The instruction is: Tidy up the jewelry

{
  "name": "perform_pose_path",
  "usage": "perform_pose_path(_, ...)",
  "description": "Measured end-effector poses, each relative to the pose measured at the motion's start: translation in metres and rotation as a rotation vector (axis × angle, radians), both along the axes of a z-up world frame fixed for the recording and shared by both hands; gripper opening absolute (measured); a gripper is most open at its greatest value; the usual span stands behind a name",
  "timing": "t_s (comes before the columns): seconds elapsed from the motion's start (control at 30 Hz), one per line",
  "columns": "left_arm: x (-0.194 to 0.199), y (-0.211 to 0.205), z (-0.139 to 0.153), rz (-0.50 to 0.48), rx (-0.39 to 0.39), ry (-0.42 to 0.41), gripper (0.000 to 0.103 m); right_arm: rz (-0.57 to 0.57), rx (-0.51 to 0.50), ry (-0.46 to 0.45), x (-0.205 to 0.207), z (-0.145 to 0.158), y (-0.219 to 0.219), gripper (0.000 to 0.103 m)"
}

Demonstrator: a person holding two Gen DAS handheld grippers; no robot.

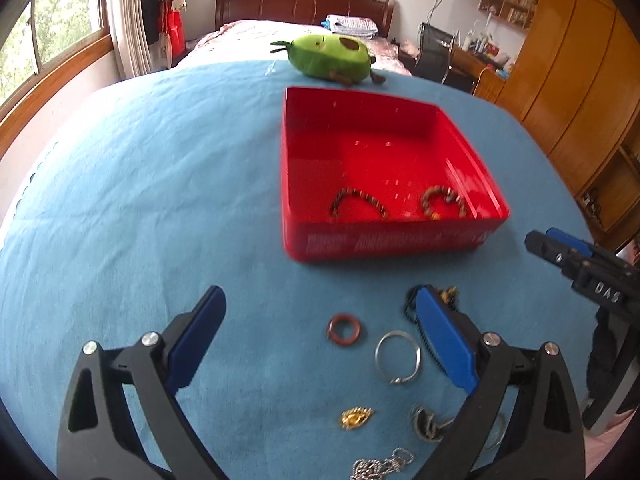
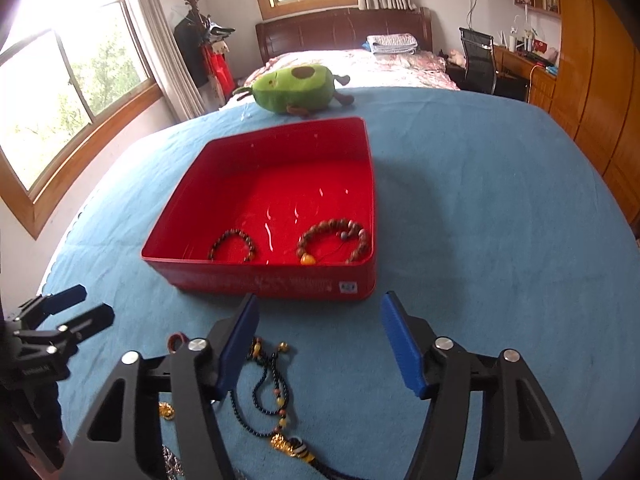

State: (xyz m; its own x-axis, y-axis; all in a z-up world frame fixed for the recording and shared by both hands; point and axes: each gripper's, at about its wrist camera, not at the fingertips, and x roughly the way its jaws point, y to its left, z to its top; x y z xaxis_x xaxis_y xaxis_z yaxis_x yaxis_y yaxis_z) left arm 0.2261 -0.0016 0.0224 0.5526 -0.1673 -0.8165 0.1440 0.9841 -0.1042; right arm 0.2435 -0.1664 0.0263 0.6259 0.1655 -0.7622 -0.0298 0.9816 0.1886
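So the red box (image 2: 276,200) sat on the blue cloth (image 2: 480,200) with a green avocado plush toy (image 2: 298,87) just behind its far wall. Two bead bracelets were already inside, both down near the front wall: a dark one (image 2: 233,245) on the left and a chunkier brown one (image 2: 334,240) with an orange bead on the right, apart from each other.

The rest of the jewelry was loose on the cloth in front of the box. From the left wrist view you could see a reddish-brown ring (image 1: 345,329), a silver bangle (image 1: 398,357) just beside it, a little gold charm (image 1: 356,417) closer to the camera, a silver chain (image 1: 380,466) at the bottom edge, and some tangled silvery piece (image 1: 428,424) partly hidden behind the finger. A dark bead necklace (image 2: 272,392) with orange beads and a gold pendant lay under the right side.

The left gripper (image 1: 320,330) had its jaws spread wide, nothing between the pads, hanging over the ring and bangle without touching them. The right gripper (image 2: 318,346) was also apart and empty, with bare cloth between its fingers; the necklace ran just by its left finger (image 2: 236,350). Neither one was holding anything.
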Motion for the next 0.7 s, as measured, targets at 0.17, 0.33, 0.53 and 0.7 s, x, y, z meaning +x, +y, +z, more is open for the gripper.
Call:
perform_pose_path(0.17,0.0,0.002,-0.021,-0.001,0.028,0.045,0.094,0.018,0.032,0.03,-0.01,-0.019,0.001,0.049)
perform_pose_path(0.33,0.008,0.007,-0.038,-0.011,0.02,0.115,0.08,0.021,0.036,0.063,-0.007,-0.032,0.003,0.046)
perform_pose_path(0.53,0.016,0.005,-0.058,-0.037,0.017,0.195,0.07,0.064,0.045,0.086,-0.008,-0.039,0.012,0.045)
perform_pose_path(0.7,0.018,0.003,-0.065,-0.038,0.028,0.207,0.069,0.075,0.037,0.091,-0.01,-0.042,0.017,0.045)
